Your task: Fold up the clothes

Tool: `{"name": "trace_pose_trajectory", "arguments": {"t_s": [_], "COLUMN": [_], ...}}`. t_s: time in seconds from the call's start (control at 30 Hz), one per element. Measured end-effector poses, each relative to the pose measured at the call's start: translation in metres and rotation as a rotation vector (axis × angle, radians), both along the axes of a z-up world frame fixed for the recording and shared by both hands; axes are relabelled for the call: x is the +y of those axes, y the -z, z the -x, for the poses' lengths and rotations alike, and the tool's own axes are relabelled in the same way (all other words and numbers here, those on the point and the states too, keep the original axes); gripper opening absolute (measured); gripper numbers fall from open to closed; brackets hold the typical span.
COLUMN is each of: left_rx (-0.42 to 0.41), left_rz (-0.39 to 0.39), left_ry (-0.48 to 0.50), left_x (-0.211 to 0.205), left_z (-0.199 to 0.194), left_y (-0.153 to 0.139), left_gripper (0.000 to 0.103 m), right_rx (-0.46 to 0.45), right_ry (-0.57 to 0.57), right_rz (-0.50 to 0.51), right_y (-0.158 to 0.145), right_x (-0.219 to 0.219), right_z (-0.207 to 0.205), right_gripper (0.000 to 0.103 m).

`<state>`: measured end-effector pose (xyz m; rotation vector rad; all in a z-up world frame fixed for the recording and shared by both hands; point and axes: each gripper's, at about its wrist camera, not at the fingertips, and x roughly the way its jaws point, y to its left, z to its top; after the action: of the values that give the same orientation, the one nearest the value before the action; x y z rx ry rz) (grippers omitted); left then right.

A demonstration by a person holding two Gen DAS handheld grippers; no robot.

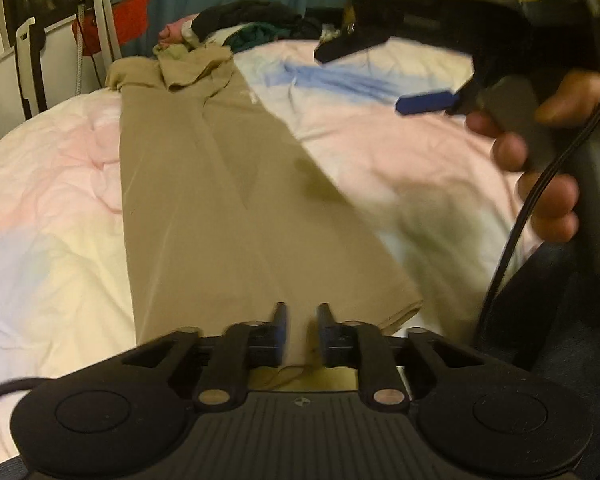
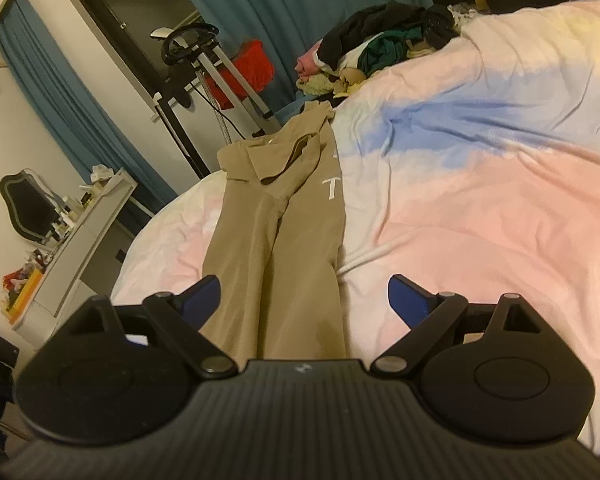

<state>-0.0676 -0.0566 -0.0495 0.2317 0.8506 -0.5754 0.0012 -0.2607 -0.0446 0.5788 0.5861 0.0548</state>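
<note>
A tan pair of trousers (image 1: 220, 184) lies lengthwise on the bed, legs side by side, waistband rumpled at the far end; it also shows in the right wrist view (image 2: 276, 248), with a white "T" mark near the hip. My left gripper (image 1: 302, 320) hovers over the near hem with its jaws a narrow gap apart, holding nothing. My right gripper (image 2: 304, 300) is open wide above the lower legs and empty; it also shows from the side, held in a hand, at the upper right of the left wrist view (image 1: 424, 104).
A pink, blue and yellow duvet (image 2: 480, 200) covers the bed. A heap of mixed clothes (image 2: 380, 48) sits at the far end. An exercise machine (image 2: 204, 76) and a white dresser (image 2: 80, 236) stand left of the bed, before teal curtains.
</note>
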Motion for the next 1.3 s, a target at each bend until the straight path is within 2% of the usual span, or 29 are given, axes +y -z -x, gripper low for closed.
{"name": "trace_pose_trajectory", "arguments": {"t_s": [0.1, 0.17, 0.3, 0.37, 0.4, 0.43, 0.47, 0.53, 0.57, 0.6, 0.63, 0.67, 0.77, 0.83, 0.9, 1.03, 1.1, 1.2, 1.3], "left_rx": [-0.018, -0.068, -0.192, -0.229, -0.246, -0.263, -0.285, -0.306, -0.299, -0.266, -0.228, -0.190, -0.175, -0.215, -0.263, -0.225, -0.190, -0.155, -0.116], "left_rz": [0.051, 0.075, 0.113, 0.131, 0.139, 0.148, 0.147, 0.140, 0.134, 0.146, 0.161, 0.177, 0.235, 0.268, 0.246, 0.266, 0.324, 0.377, 0.367], "left_ry": [-0.046, -0.091, -0.201, -0.220, -0.228, -0.236, -0.228, -0.230, -0.247, -0.268, -0.289, -0.311, -0.375, -0.405, -0.454, -0.519, -0.535, -0.548, -0.550], "left_x": [0.011, 0.018, 0.022, 0.019, 0.018, 0.017, 0.017, 0.020, 0.025, 0.032, 0.039, 0.046, 0.069, 0.084, 0.095, 0.115, 0.122, 0.127, 0.124], "left_z": [-0.008, -0.023, -0.062, -0.083, -0.093, -0.103, -0.111, -0.126, -0.133, -0.139, -0.145, -0.152, -0.163, -0.169, -0.169, -0.176, -0.182, -0.192, -0.204], "left_y": [-0.018, -0.033, -0.062, -0.066, -0.068, -0.070, -0.064, -0.046, -0.035, -0.027, -0.021, -0.014, -0.013, -0.015, -0.009, 0.003, 0.004, 0.011, 0.020], "left_gripper": [0.059, 0.065, 0.085, 0.090, 0.093, 0.095, 0.096, 0.096, 0.095, 0.094, 0.093, 0.093, 0.094, 0.095, 0.095, 0.095, 0.095, 0.095, 0.095], "right_rx": [-0.034, -0.065, -0.117, -0.132, -0.130, -0.127, -0.124, -0.112, -0.094, -0.072, -0.054, -0.042, -0.014, 0.005, 0.013, 0.028, 0.042, 0.095, 0.060], "right_ry": [0.001, 0.006, 0.027, 0.023, 0.017, 0.009, -0.005, -0.042, -0.059, -0.073, -0.085, -0.098, -0.138, -0.160, -0.163, -0.122, -0.107, -0.082, 0.016], "right_rz": [0.017, 0.029, 0.041, 0.029, 0.034, 0.047, 0.063, 0.092, 0.098, 0.102, 0.106, 0.109, 0.111, 0.098, 0.096, 0.091, 0.096, 0.173, 0.225], "right_y": [-0.006, -0.009, -0.013, -0.013, -0.013, -0.014, -0.015, -0.017, -0.017, -0.017, -0.017, -0.015, -0.008, 0.000, 0.008, 0.033, 0.046, 0.061, 0.060], "right_x": [-0.002, -0.005, -0.010, -0.011, -0.011, -0.009, -0.007, -0.002, 0.001, 0.004, 0.008, 0.013, 0.033, 0.050, 0.066, 0.085, 0.093, 0.104, 0.099], "right_z": [0.002, 0.003, 0.001, -0.001, -0.004, -0.006, -0.011, -0.024, -0.036, -0.049, -0.063, -0.078, -0.128, -0.166, -0.202, -0.269, -0.300, -0.334, -0.352], "right_gripper": [0.092, 0.092, 0.091, 0.085, 0.073, 0.069, 0.065, 0.045, 0.039, 0.028, 0.022, 0.021, 0.020, 0.020, 0.020, 0.021, 0.021, 0.020, 0.019]}}
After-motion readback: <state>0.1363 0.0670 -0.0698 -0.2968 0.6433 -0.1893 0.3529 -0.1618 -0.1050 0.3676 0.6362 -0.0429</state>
